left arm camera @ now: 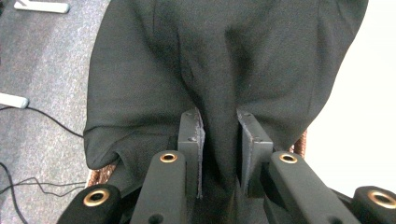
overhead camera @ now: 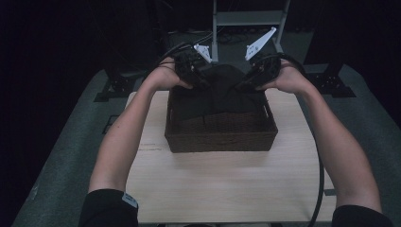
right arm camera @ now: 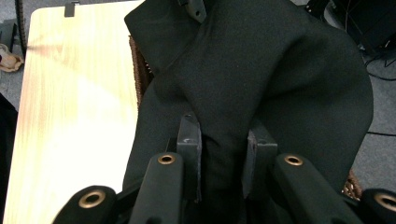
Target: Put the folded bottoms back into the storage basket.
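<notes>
High view: black cloth (overhead camera: 222, 92), creased, drapes over brown wicker basket (overhead camera: 221, 137).

Both arms outstretched; left tongs (overhead camera: 201, 81) and right tongs (overhead camera: 243, 85) clamped

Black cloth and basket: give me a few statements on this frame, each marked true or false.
1. Each hand-held gripper, the left hand-held gripper and the right hand-held gripper, is shut on the black cloth. True.
2. The cloth lies flat on the wooden table. False: it hangs over the wicker basket.
3. The basket is white plastic. False: it is dark brown wicker.
4. The basket stands on the table. True.
</notes>
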A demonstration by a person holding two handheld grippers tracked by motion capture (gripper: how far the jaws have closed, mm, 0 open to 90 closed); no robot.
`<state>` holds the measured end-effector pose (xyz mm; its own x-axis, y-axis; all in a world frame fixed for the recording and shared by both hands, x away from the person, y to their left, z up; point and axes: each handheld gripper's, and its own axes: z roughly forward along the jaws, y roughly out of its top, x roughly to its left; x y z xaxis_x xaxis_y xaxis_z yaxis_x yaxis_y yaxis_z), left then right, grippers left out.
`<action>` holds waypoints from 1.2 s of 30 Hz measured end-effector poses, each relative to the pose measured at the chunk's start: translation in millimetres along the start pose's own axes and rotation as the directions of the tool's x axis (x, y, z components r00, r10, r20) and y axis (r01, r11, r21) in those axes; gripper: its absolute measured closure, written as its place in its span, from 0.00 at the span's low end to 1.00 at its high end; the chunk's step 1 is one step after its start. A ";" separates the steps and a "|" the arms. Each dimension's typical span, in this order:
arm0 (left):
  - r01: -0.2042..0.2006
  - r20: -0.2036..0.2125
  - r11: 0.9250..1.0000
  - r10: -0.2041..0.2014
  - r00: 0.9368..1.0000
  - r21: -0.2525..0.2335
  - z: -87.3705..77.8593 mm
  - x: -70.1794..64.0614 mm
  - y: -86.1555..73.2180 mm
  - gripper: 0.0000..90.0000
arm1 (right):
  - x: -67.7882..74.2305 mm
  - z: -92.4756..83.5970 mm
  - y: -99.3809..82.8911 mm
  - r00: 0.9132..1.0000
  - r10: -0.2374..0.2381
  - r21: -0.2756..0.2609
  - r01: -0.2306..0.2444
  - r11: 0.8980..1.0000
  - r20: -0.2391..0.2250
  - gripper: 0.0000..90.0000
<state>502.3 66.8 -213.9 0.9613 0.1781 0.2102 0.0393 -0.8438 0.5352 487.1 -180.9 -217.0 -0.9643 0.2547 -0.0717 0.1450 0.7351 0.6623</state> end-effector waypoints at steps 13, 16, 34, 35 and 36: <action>0.012 -0.003 1.000 -0.012 1.000 0.023 17.2 3.5 -7.2 0.82 | -8.3 16.8 -7.4 1.000 0.013 0.024 -0.013 1.000 -0.006 0.80; 0.016 0.000 1.000 -0.016 1.000 0.027 20.0 4.1 -8.6 0.82 | -8.7 19.6 -9.6 1.000 0.019 0.016 -0.019 1.000 -0.011 0.80; 0.023 0.033 0.999 -0.024 0.999 0.040 40.7 1.4 -12.0 0.95 | -12.1 51.4 -24.9 0.998 0.045 0.054 -0.043 0.998 -0.035 0.81; 0.046 0.033 0.998 -0.048 0.998 0.053 43.8 2.9 -13.3 0.95 | -12.1 51.4 -24.9 0.998 0.045 0.054 -0.043 0.998 -0.035 0.81; 0.055 0.021 0.996 -0.056 0.998 0.067 46.3 3.9 -15.5 0.95 | -12.6 55.0 -25.0 0.998 0.049 0.070 -0.047 0.996 -0.034 0.81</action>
<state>518.1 57.1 -259.3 0.9630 0.2149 0.1628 0.1101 -0.8646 0.4902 507.8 -167.9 -273.7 -0.9631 0.2687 -0.0133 0.2048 0.7644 0.6114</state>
